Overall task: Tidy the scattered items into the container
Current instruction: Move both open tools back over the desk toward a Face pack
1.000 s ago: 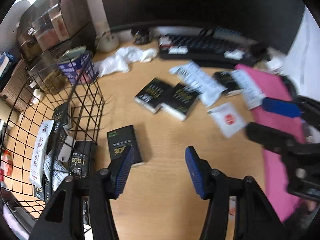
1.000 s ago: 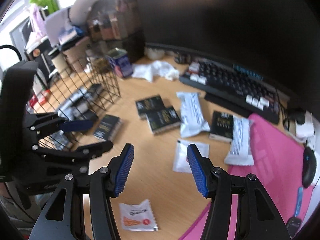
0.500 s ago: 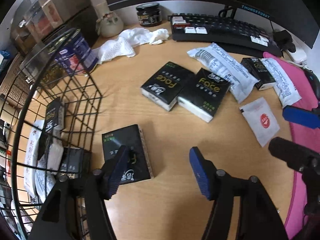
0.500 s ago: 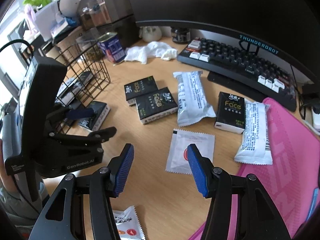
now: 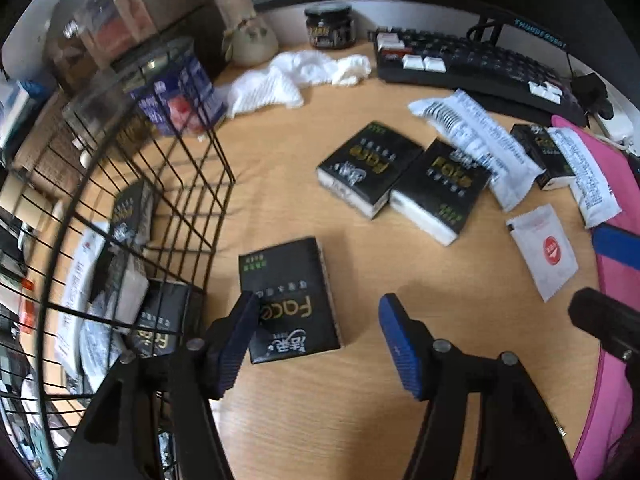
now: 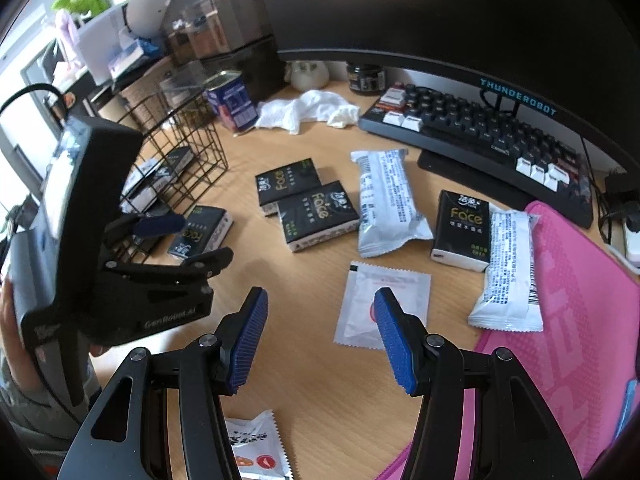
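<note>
A black "Face" tissue pack (image 5: 288, 296) lies flat on the wooden desk beside the black wire basket (image 5: 192, 200). My left gripper (image 5: 320, 328) hangs open over this pack, its left finger above the pack's left edge, its right finger off to the right, neither pad pressing. The basket holds several packs and wrappers. My right gripper (image 6: 320, 320) is open and holds nothing, low over a white sachet (image 6: 384, 304). Two more black packs (image 6: 316, 212), a third black pack (image 6: 464, 228) and white snack wrappers (image 6: 388, 200) lie scattered mid-desk.
A keyboard (image 6: 480, 132) and monitor stand at the back. A pink mat (image 6: 568, 312) covers the right side. A white cloth (image 6: 308, 112), a blue tin (image 6: 232, 100) and a dark jar (image 6: 366, 76) sit behind the basket. Another sachet (image 6: 256, 448) lies near the front edge.
Both grippers have come down toward the desk. The left one has moved over the lone black pack and its jaws stand wider. The right one now hovers by the white sachet.
</note>
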Available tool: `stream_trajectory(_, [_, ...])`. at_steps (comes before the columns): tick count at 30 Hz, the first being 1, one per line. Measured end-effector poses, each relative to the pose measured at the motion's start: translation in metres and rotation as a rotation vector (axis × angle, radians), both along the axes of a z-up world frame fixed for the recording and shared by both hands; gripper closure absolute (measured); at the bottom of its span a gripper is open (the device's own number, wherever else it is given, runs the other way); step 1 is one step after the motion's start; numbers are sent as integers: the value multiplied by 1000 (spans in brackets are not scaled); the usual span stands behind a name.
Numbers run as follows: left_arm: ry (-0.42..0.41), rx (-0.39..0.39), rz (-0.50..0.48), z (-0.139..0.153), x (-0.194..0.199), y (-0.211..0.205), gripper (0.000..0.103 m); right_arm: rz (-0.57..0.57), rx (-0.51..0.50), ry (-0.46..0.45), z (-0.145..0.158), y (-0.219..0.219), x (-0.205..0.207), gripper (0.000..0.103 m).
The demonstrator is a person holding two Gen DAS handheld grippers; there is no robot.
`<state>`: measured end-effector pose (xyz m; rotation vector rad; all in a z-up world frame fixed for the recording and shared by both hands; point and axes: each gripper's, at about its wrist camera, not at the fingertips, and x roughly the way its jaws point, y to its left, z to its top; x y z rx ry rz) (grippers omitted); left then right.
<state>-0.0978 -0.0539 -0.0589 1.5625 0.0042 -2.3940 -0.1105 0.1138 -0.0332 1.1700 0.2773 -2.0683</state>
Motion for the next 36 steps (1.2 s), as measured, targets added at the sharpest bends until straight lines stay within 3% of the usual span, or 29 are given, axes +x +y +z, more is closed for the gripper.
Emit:
stream_trajectory(6, [-3,-5,-20,-3,0,4,34,-13,12,-14,-6,-4,-2,48])
stream_trajectory(11, [15,48,-112,-2,-1,22,34,-20,14,-20,-9,-3,-3,48])
stream_trajectory(15, [54,75,-89,11,7,18,34,-18,12,-16,-7,-1,-3,48])
stream_trajectory(17, [55,46,-55,15,12,9,34,-24,12,-16,-7,0,-5,48])
stream_trajectory(23, [29,24,-19,4,9,0,33,-2,1,-24,-12,-4,-2,48])
stream_trajectory(29, [42,141,-12,2,-5,-5,33,1,-7,-33,-15,-2,-3,48])
stream_trajectory(36, [19,113,-22,1,-16,2,31,-11,-20,-34,-12,3,-8,48])
